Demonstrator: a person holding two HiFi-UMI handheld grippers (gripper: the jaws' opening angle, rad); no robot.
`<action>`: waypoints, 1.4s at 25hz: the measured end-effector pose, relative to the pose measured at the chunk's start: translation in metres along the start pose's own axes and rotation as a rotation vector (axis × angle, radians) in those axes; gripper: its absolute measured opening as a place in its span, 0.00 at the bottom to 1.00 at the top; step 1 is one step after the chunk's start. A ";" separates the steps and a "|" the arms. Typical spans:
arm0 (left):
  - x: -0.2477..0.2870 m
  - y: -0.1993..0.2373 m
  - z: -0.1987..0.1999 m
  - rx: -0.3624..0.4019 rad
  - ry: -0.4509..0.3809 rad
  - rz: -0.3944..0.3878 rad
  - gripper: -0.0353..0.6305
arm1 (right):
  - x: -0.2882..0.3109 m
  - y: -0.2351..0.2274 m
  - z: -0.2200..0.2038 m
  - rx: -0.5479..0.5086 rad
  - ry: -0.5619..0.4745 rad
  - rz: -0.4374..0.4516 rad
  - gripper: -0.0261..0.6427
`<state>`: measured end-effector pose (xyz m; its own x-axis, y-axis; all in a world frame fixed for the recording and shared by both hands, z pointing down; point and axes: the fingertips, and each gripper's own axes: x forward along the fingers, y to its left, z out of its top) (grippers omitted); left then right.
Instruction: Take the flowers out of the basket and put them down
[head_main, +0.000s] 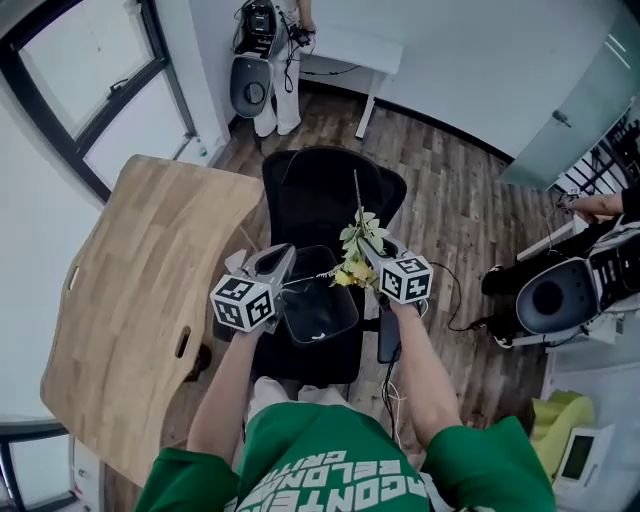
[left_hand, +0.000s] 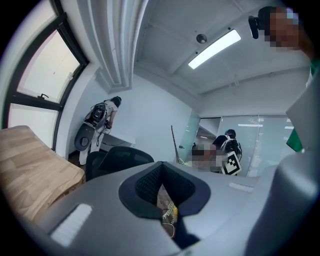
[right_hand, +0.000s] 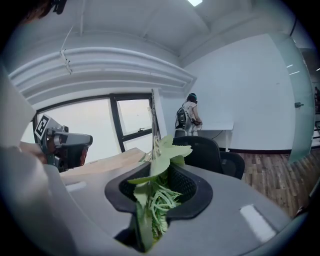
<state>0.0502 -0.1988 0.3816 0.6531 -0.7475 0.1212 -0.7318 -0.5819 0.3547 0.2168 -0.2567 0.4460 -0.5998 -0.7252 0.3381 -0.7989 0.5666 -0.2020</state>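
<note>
In the head view my right gripper (head_main: 370, 252) is shut on a bunch of flowers (head_main: 356, 262) with yellow blooms, green leaves and a long stem that sticks up. The right gripper view shows the leaves and green stems (right_hand: 161, 165) pinched between the jaws of the right gripper (right_hand: 155, 200). My left gripper (head_main: 284, 264) holds the dark basket (head_main: 318, 312) by its rim, in the air above the chair. In the left gripper view a thin piece of the basket (left_hand: 168, 212) sits between the closed jaws of the left gripper (left_hand: 167, 200). The flowers are beside the basket's right edge, above it.
A light wooden table (head_main: 130, 300) stands to the left. A black office chair (head_main: 330, 195) is right below both grippers. Far back are a white desk (head_main: 360, 50) and a person (head_main: 275, 60). Another person (head_main: 600, 205) and round grey equipment (head_main: 555, 295) are at the right.
</note>
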 end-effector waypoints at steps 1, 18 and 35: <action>-0.001 -0.002 0.003 0.000 -0.007 0.000 0.08 | -0.001 0.000 0.002 -0.001 -0.003 0.003 0.20; -0.085 0.027 0.025 0.011 -0.096 0.218 0.08 | 0.043 0.074 0.033 -0.080 0.005 0.217 0.20; -0.326 0.170 0.044 -0.042 -0.207 0.511 0.08 | 0.185 0.337 0.029 -0.167 0.092 0.501 0.20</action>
<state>-0.2961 -0.0682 0.3616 0.1624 -0.9812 0.1045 -0.9344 -0.1188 0.3358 -0.1649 -0.2114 0.4143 -0.8933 -0.3170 0.3187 -0.3934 0.8943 -0.2132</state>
